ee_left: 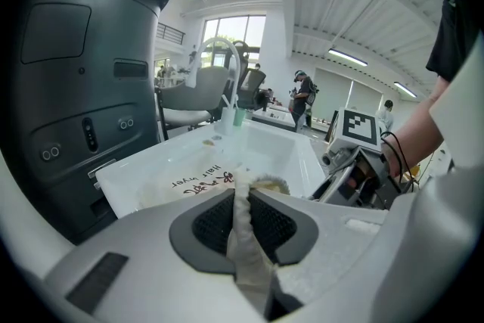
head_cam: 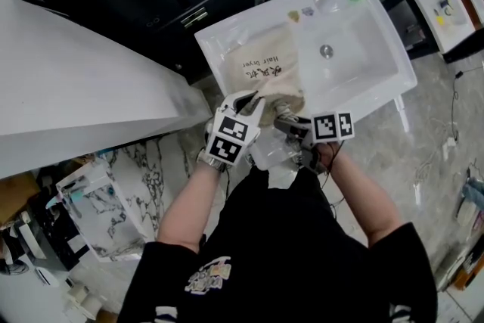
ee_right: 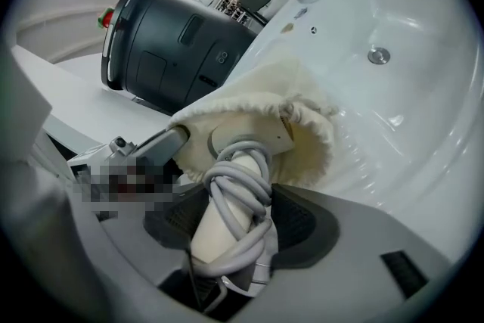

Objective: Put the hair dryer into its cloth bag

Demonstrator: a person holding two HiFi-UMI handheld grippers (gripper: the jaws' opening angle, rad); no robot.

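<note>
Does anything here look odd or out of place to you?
Mainly the setting: the cloth bag lies across a white sink, an odd spot for a hair dryer. Its grey cord is looped loosely round the handle in the right claw. Nothing looks spilled or broken.

The cloth bag (head_cam: 265, 72) was cream, printed "Hair Dryer" beside dark characters. It lay flat on the white sink (head_cam: 208, 38) at 9 o'clock of the drain, with its gathered mouth open toward 6 o'clock. The left gripper (ee_left: 242, 231) pinched the mouth's rim. The hair dryer (ee_right: 242, 144) was off-white, with a grey cord (ee_right: 238, 181) wound around its handle. Its head sat inside the bag's mouth and its handle pointed back toward 6 o'clock, clamped in the right gripper (ee_right: 234, 227).
</note>
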